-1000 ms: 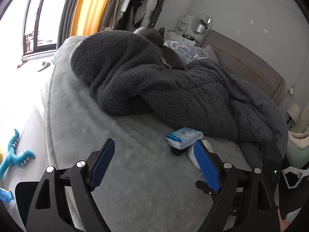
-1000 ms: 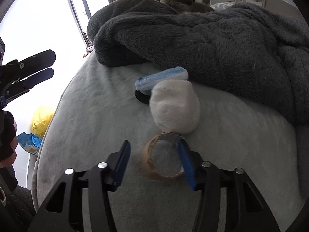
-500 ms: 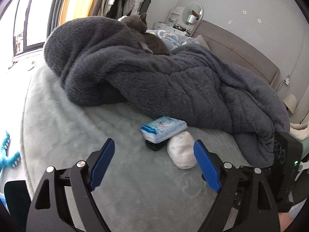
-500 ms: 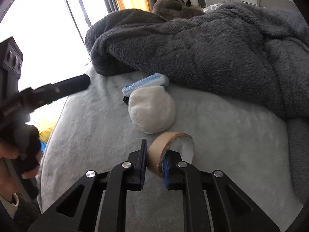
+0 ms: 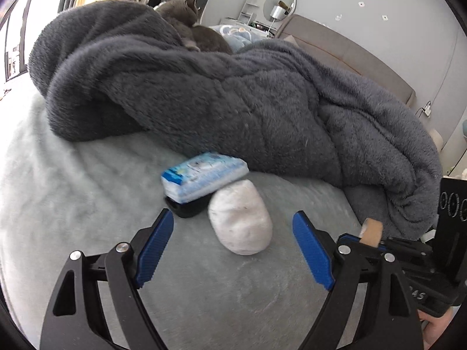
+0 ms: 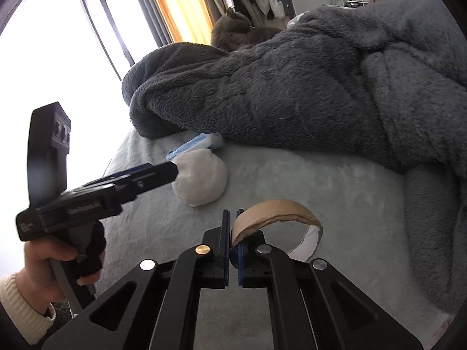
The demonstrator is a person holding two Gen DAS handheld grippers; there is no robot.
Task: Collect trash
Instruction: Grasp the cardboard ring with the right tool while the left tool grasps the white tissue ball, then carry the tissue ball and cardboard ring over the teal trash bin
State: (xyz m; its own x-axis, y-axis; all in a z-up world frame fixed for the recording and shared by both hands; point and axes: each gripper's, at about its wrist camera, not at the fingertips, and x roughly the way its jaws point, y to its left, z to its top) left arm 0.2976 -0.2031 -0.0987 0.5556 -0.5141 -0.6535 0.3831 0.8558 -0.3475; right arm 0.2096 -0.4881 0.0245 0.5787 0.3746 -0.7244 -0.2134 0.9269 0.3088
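Observation:
A torn brown cardboard ring (image 6: 277, 207) is off the pale bed cover (image 6: 321, 192), pinched by its wall in my right gripper (image 6: 232, 218), which is shut on it. The ring's edge (image 5: 371, 230) also shows at the right of the left wrist view. A white crumpled wad (image 5: 240, 218) lies on the cover, with my left gripper (image 5: 232, 218) open just in front of it, a finger to each side and not touching. A blue tissue pack (image 5: 204, 175) rests on a small black object (image 5: 186, 208) right behind the wad. From the right wrist view, the left gripper (image 6: 170, 170) reaches the wad (image 6: 204, 180) from the left.
A thick dark grey blanket (image 5: 233, 102) is heaped across the bed behind the items, and a grey cat (image 6: 233, 29) lies on top of it. The person's hand (image 6: 43, 259) in a cream sleeve holds the left gripper. A window and clothes rack stand beyond the bed.
My right gripper closed on the cardboard ring's wall and lifted it off the cover. My left gripper, still open, moved in toward the white wad until its fingers flank it.

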